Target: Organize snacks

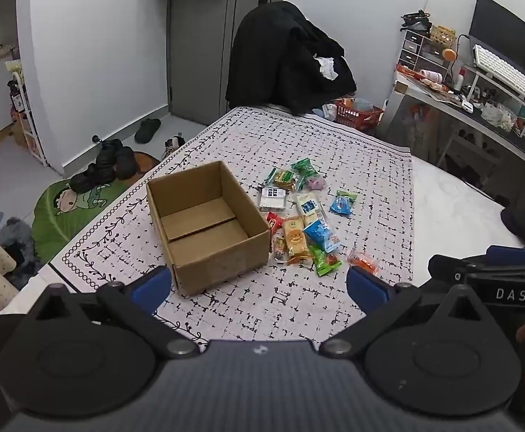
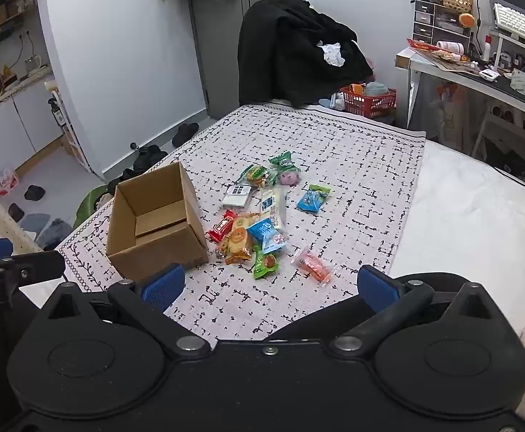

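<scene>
Bedroom clutter frames a patterned cloth [image 1: 298, 136] where snack packets [image 2: 262, 216] lie heaped just right of an empty cardboard box [image 1: 208, 223]; left claw [image 1: 259, 280] and right claw [image 2: 269, 284] hover spread, empty. Overlapping, slippery wrappers risk double-grabs or slips.

Bedroom — bed [image 1: 453, 194], cluttered desk [image 1: 478, 108]

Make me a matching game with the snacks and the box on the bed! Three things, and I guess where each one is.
Things:
1. brown cardboard box
2. clear packet with orange-red snack
3. small blue packet lying alone

Places:
A. nearest the right gripper
B. far right of the pile
C. left of the pile, empty inside

Pairs: 1-C, 2-A, 3-B
</scene>
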Action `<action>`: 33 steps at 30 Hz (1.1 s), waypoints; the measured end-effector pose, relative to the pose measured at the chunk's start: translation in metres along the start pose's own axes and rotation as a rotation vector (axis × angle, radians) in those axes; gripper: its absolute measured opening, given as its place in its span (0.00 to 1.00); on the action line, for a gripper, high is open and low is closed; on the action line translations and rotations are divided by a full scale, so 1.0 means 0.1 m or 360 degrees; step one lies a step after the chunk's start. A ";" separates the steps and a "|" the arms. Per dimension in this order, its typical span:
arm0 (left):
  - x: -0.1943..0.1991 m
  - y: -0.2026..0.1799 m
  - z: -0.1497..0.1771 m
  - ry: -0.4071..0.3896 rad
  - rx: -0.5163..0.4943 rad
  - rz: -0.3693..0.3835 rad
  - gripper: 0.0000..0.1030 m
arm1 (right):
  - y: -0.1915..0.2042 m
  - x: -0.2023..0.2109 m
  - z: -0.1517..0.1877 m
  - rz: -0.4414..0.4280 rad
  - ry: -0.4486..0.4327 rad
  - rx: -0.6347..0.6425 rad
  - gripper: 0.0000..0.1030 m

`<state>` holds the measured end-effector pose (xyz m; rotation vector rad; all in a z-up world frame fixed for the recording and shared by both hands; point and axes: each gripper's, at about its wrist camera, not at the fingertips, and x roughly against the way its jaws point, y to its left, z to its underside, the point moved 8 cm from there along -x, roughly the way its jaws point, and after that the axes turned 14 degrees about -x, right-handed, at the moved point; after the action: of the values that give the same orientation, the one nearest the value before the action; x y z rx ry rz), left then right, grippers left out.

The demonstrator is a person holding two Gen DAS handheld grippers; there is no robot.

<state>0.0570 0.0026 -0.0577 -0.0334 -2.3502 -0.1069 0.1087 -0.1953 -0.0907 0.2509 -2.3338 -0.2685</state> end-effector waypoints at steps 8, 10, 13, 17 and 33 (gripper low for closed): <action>0.03 0.21 -0.08 -0.0014 0.0017 0.0017 1.00 | 0.02 0.03 -0.03 -0.0029 -0.0017 0.0014 1.00; 0.04 0.12 -0.04 -0.0034 0.0016 -0.0016 1.00 | 0.05 0.02 -0.04 -0.0024 -0.0013 0.0021 1.00; 0.04 0.13 -0.03 -0.0039 0.0022 -0.0015 1.00 | 0.06 0.00 -0.01 -0.0025 -0.0022 0.0030 1.00; 0.06 0.12 -0.02 -0.0049 0.0030 -0.0023 1.00 | 0.05 0.03 -0.02 -0.0029 -0.0035 0.0027 1.00; 0.14 0.13 0.01 -0.0083 0.0057 -0.0045 1.00 | 0.11 0.09 -0.05 -0.0093 -0.0032 0.0023 1.00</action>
<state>0.0477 0.0151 -0.0477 0.0151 -2.4043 -0.0788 0.1046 -0.1879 -0.0786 0.3250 -2.3515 -0.2841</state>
